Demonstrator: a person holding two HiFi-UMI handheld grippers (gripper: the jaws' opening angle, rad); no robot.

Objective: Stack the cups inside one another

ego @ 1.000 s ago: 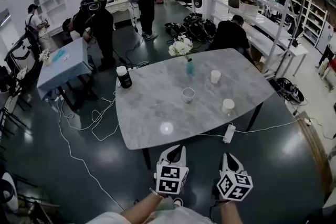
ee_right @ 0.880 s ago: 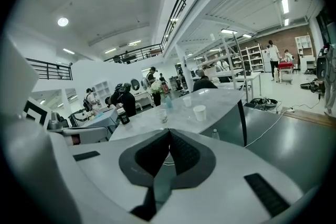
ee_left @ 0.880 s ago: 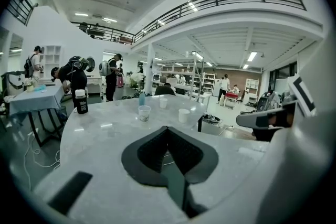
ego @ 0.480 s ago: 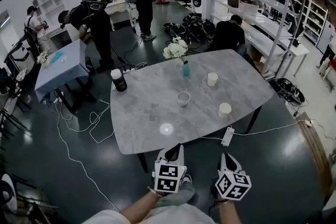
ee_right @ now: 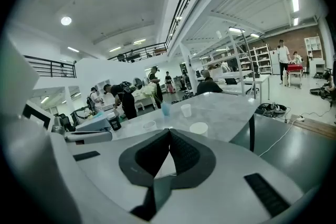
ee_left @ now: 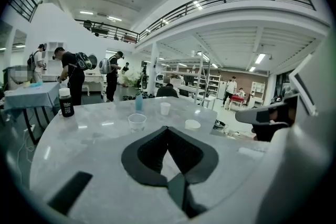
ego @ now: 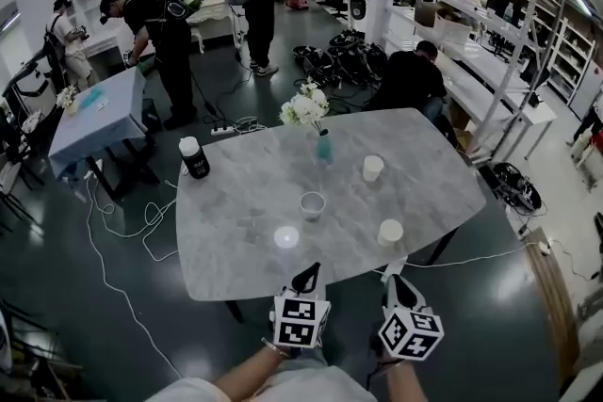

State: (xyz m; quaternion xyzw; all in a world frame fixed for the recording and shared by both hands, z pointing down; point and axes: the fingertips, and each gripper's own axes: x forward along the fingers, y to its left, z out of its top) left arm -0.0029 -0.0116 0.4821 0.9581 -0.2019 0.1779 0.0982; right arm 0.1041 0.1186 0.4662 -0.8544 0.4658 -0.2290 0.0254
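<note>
Both tools hang short of the near edge of the grey marble-patterned table (ego: 236, 240), and no cup is in hand. The left gripper (ego: 307, 278) has its jaws brought together with nothing between them, and the right gripper (ego: 397, 283) is likewise closed and empty, as each gripper view confirms. The task's things stand apart on the table. A clear plastic cup (ego: 312, 205) is ahead of the left gripper. A low white cup (ego: 390, 232) is just ahead of the right gripper and nearest to it. A taller white paper cup (ego: 373, 168) is well beyond the right gripper. Whether the nearest white cup stands mouth up or inverted cannot be told. Judgement: the step in hand is the reach for a first cup, and stacking has not begun. To do it well, the jaws should be opened before they arrive. The cup wall should be taken lightly near the rim, since thin plastic and paper are likely to buckle. The second tool should steady the receiving cup. A blue vase of white flowers (ego: 323, 146) beyond the clear cup could tip if brushed. A dark bottle with a white cap (ego: 193, 157) stands far off the left gripper's outer side.
</note>
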